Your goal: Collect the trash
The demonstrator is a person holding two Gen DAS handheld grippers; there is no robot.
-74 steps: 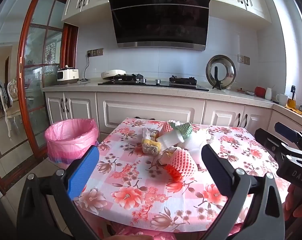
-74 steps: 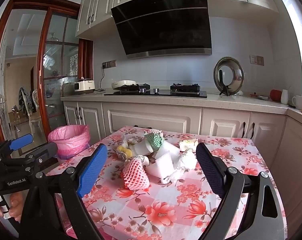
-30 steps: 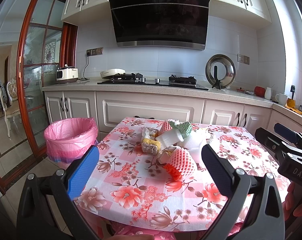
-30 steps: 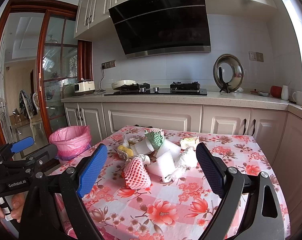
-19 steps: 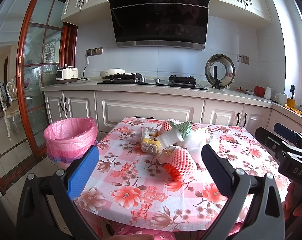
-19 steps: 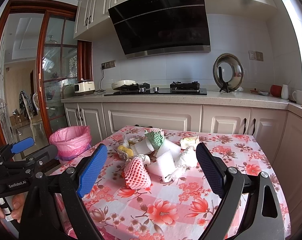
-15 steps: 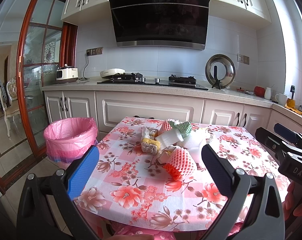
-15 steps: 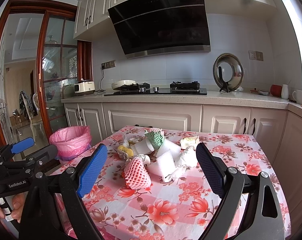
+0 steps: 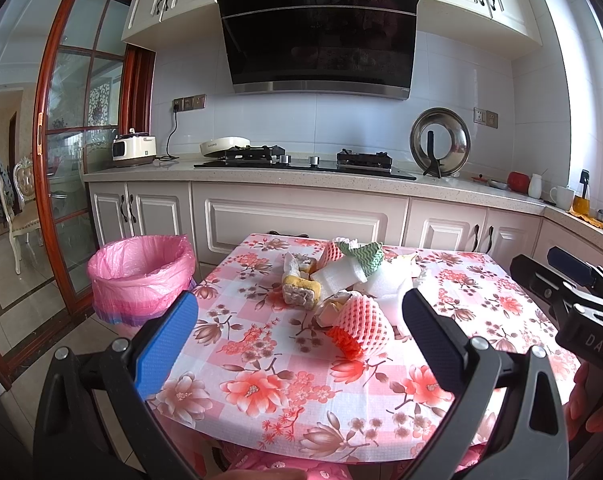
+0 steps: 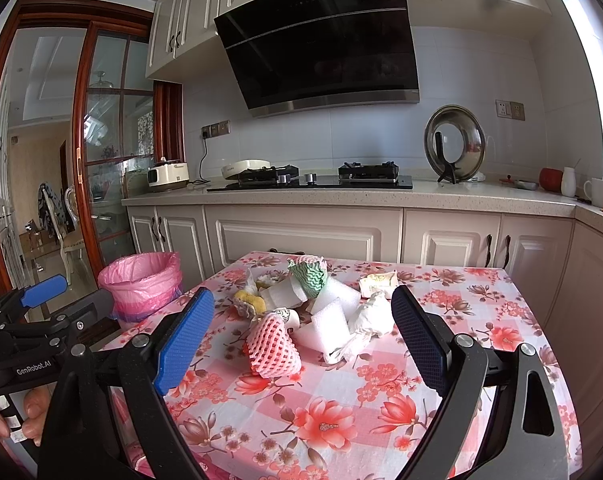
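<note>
A pile of trash lies mid-table on the floral cloth [image 9: 261, 392]: a pink foam fruit net [image 9: 361, 320] [image 10: 271, 346] nearest me, white foam pieces [image 9: 337, 276] [image 10: 329, 324], a yellow sponge [image 9: 301, 290] [image 10: 249, 304], a green-striped wad [image 9: 363, 252] [image 10: 307, 274] and crumpled white paper [image 10: 371, 314]. A pink-lined bin [image 9: 141, 276] [image 10: 143, 282] stands on the floor left of the table. My left gripper [image 9: 297, 340] and right gripper [image 10: 301, 340] are open and empty, held short of the pile over the table's near edge.
A counter with a gas hob [image 9: 305, 162], a rice cooker [image 9: 133, 148] and a pot lid on a stand [image 9: 439, 144] runs behind the table. Cabinets [image 10: 541, 272] close the right side. A glass door [image 9: 73, 160] stands at the left.
Both grippers stay open and almost still. The right wrist view has shifted very slightly; nothing on the table has moved.
</note>
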